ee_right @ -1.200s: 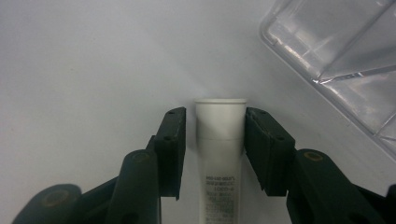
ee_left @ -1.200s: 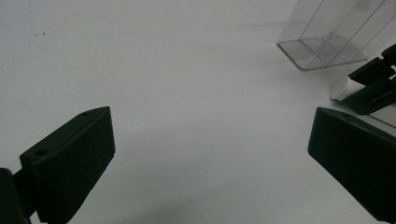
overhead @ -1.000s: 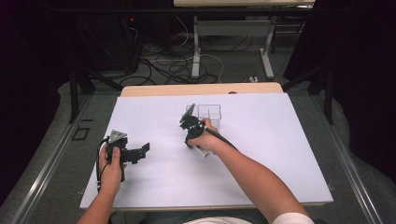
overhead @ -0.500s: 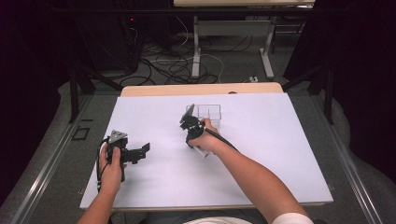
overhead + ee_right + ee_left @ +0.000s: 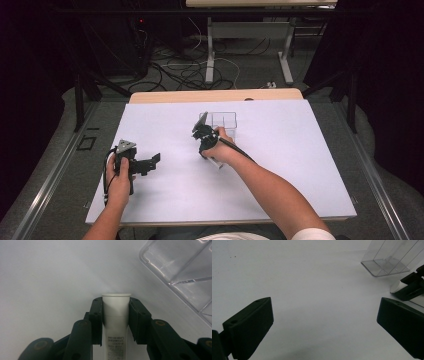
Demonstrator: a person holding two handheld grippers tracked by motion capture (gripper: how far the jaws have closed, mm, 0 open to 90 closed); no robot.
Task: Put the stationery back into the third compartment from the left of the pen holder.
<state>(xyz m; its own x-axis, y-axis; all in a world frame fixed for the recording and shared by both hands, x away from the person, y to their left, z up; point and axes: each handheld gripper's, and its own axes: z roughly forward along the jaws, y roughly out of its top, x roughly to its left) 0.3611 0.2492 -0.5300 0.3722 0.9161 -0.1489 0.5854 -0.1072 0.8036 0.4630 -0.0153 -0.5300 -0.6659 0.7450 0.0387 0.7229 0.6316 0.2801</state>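
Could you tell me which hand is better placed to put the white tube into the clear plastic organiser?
Right: its gripper is shut on the white plastic tube beside the clear plastic divided organiser. The left gripper hangs open, farther off.

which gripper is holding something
The right gripper: its jaws are shut on a white tube beside the clear box. The left gripper is open, with bare table between its jaws.

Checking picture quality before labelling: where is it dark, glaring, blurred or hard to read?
High view: the surroundings are dark, while the white table sheet is evenly lit. Left gripper view: the near black jaws are soft; the clear plastic divided box shows faint reflections. Right gripper view: the white plastic tube is sharp at the cap, but its small print is unreadable.
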